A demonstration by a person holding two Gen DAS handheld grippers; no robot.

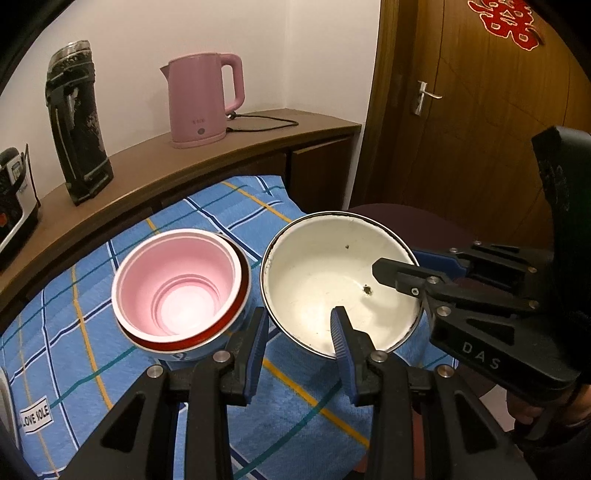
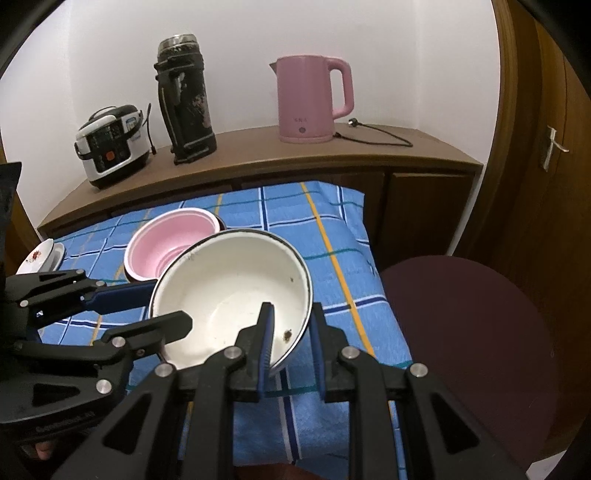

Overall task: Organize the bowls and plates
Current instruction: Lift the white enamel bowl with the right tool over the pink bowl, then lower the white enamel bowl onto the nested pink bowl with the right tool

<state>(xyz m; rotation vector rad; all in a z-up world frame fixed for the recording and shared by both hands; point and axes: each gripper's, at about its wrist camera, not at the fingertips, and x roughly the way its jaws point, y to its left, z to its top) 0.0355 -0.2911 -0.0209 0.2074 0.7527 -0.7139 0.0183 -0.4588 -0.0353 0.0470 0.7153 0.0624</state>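
White enamel bowl [image 1: 332, 280], round with a dark metal rim, two small dark specks on its inner wall; held between both grippers over the blue checked cloth [image 1: 207, 221], tilted, its mouth facing up and toward the cameras, no long axis to speak of. Left gripper [image 1: 301, 325]: jaws closed on the bowl's near-left rim, one blue pad inside the bowl, the other outside the wall. Right gripper [image 2: 291, 321]: jaws pinched on the opposite rim, one finger inside, one outside. Pink bowl [image 1: 181, 284], stepped interior, nested upright in a red-rimmed bowl [image 1: 207, 341] on the cloth, just beside the white bowl on its left in the left wrist view, mouth straight up. Small white dish with a red motif [image 2: 38, 254] at the cloth's far left edge in the right wrist view. Wooden counter [image 2: 258, 155] behind the cloth carries a rice cooker [image 2: 110, 144], a dark thermos [image 2: 186, 99] and a pink kettle [image 2: 312, 99] with its cord. Dark maroon round seat [image 2: 469, 328] to the right of the cloth; wooden door [image 1: 480, 110] with a red paper ornament [image 1: 506, 22] beyond
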